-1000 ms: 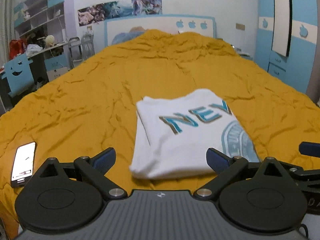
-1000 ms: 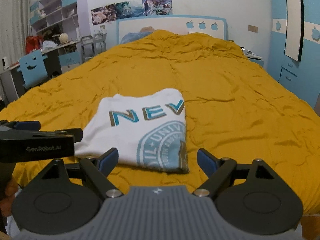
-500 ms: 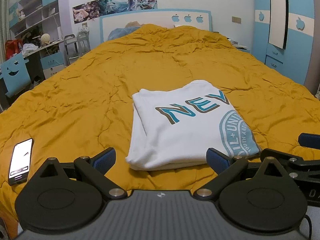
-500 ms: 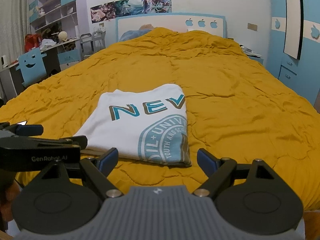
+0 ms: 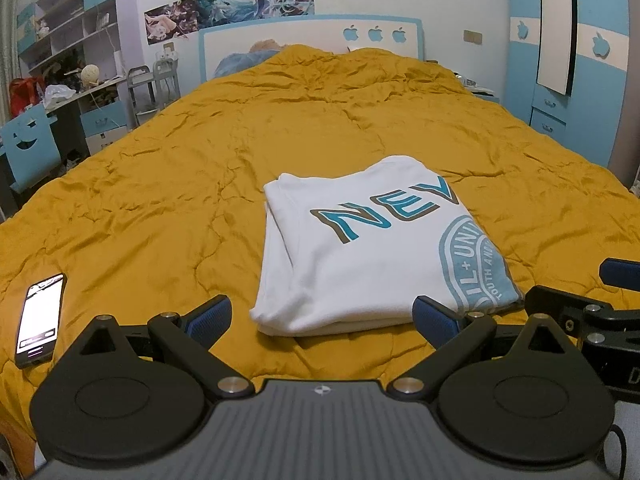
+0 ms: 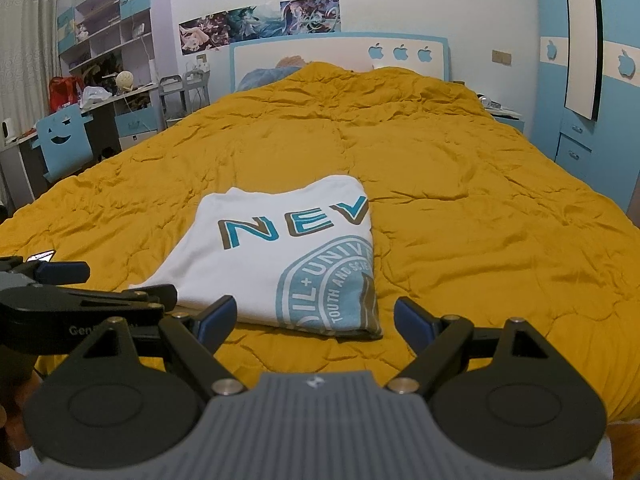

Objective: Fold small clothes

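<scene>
Jaws spread on both grippers; only left view shows the phone [image 5: 40,320] whole.

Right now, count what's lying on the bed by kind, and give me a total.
Shirt: 1, white, folded
Phone: 1, screen lit
Total: 2 on the yellow bed
</scene>
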Tool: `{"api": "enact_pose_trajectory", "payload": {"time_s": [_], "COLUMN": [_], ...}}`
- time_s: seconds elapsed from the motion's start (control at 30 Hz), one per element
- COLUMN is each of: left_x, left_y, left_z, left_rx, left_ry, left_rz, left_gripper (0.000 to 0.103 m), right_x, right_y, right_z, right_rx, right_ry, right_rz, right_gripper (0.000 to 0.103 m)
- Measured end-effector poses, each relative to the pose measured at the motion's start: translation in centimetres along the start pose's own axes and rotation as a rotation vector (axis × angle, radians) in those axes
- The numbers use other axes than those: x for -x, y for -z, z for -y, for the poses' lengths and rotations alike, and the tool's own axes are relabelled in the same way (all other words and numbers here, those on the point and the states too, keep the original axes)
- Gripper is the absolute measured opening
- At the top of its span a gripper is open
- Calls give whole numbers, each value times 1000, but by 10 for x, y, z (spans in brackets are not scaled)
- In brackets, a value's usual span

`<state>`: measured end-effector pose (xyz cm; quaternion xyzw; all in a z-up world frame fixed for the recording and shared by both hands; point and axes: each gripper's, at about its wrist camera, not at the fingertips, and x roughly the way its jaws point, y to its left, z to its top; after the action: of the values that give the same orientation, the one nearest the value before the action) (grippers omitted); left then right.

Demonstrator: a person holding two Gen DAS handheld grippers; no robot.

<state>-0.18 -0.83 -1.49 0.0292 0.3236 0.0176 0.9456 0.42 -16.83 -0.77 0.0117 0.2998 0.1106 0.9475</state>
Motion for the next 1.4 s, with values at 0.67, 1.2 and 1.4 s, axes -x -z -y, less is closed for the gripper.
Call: {"api": "enact_pose_trajectory", "payload": {"time_s": [0.67,1.2,1.4], "left_x": [-1,-1,-1], "left_y": [1,1,1], "left_z": [-1,-1,-1], "left_rx": [1,0,0], "left_ry": [-1,-1,-2], "left_rz": [-2,-2,-3], "left_gripper": [103,103,103], "right_x": [-1,-2,-2], "right_y": [1,2,2], "right_z": [-1,-2,-3], "right_rx": [-4,-11,-10], "right_ry": [-1,1,1], "right_rz": [-6,-6,-6], "right_gripper": [82,82,82]}}
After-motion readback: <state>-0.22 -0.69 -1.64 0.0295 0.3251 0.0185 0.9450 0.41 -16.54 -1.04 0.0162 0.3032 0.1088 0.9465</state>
